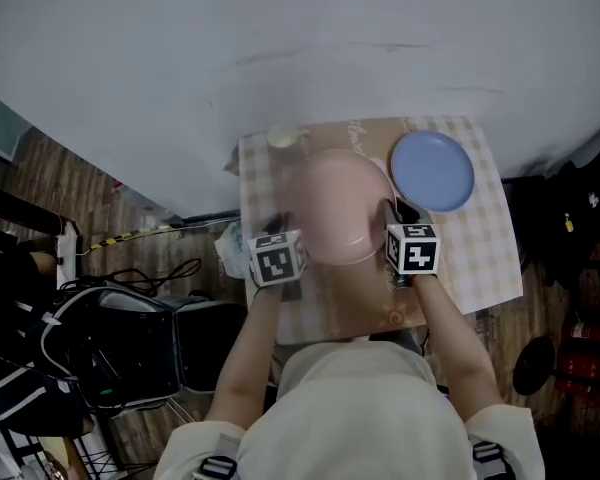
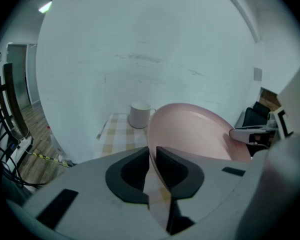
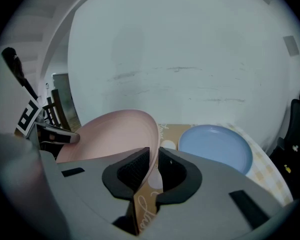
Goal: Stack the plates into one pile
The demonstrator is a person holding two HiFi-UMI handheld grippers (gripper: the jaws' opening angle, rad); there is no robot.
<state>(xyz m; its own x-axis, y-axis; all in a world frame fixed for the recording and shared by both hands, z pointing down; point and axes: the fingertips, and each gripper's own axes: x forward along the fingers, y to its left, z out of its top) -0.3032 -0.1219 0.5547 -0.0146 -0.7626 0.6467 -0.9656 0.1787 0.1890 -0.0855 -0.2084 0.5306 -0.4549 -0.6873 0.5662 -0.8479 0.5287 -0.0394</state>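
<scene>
Above the table's [image 1: 490,263] near edge, the left gripper [image 1: 283,230] and right gripper [image 1: 392,218] each pinch an opposite rim of the pink plate [image 1: 335,208]. Beyond it, the blue plate [image 1: 433,170] lies flat, with a white mug [image 1: 283,138] at the far left.

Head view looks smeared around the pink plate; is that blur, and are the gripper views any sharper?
Head view: the pink plate is motion-smeared, while the blue plate is fairly crisp. Left gripper view: the plate's rim is sharp in the left claw, with heavy fisheye bending and dark corners. Right gripper view: equally sharp at the right claw, with the same distortion.
</scene>
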